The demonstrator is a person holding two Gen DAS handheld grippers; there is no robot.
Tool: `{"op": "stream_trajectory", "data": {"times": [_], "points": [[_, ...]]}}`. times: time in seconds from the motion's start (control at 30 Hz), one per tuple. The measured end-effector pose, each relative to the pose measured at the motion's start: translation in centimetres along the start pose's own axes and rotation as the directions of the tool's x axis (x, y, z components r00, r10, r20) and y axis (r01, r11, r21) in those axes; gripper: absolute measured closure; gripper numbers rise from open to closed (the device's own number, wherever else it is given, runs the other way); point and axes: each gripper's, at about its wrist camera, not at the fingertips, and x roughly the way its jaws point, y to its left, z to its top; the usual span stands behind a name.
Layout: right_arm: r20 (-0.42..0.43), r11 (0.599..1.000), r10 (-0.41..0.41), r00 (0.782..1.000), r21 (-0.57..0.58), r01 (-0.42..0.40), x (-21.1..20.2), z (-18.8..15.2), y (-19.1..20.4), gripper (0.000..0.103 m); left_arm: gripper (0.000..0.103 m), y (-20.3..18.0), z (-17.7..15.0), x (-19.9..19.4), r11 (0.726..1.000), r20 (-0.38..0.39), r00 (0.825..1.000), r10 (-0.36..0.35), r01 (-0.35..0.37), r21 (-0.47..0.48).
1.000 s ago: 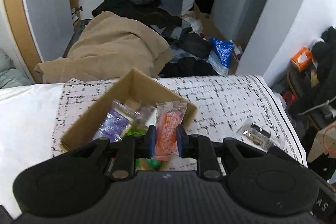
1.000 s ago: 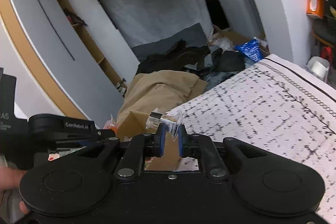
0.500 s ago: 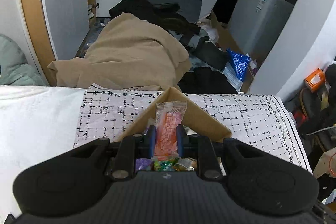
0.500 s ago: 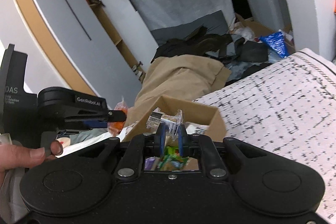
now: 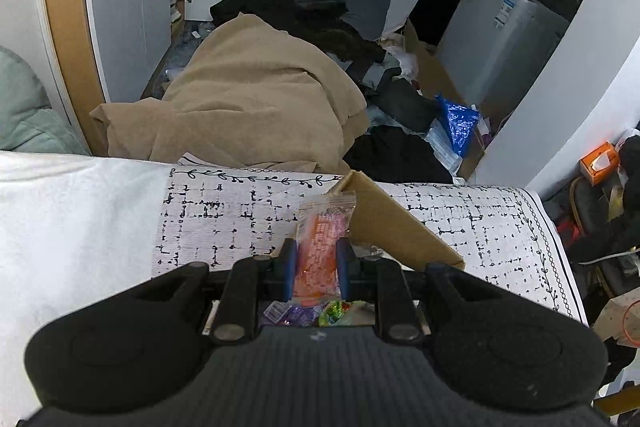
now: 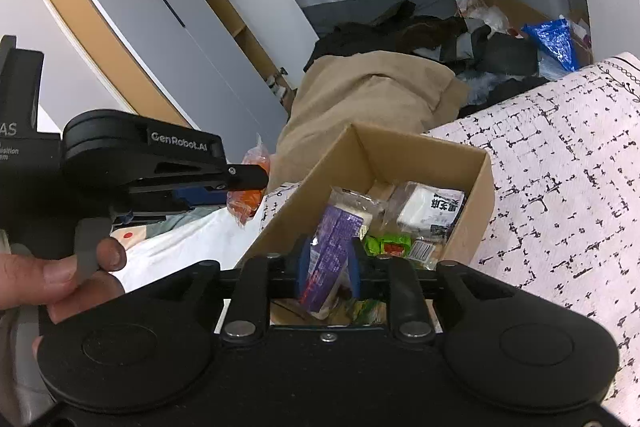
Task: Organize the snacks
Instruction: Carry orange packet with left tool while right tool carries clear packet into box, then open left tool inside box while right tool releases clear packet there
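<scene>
Beside the cardboard box (image 5: pixel 394 223), left gripper (image 5: pixel 317 269) fingers pinch the orange snack packet (image 5: pixel 320 243) low down. It looks like light, crinkly, slippery film, so grip mid-body (not the seal). Right gripper (image 6: pixel 329 269) fingers have just been parting, with nothing pinched. Only the right view shows the box contents clearly, e.g. the purple pack (image 6: pixel 332 247).

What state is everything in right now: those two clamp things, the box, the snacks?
Left hand-held gripper: shut on the orange snack packet.
Orange snack packet: sealed, held in the air.
Right hand-held gripper: jaws have just been opening, gripping nothing.
Purple packet: lying in the box, seen through that gap.
Cardboard box: open-topped, partly filled with snacks.
</scene>
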Motion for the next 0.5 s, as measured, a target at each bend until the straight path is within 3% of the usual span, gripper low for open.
{"op": "stream_trajectory", "data": {"times": [0.5], "points": [[-0.009, 0.993, -0.117, 0.993, 0.000, 0.117, -1.2, 0.3, -0.3, 0.081, 0.083, 0.5, 0.8, 1.9, 0.996, -0.057, 0.995, -0.087, 0.087, -0.002]]}}
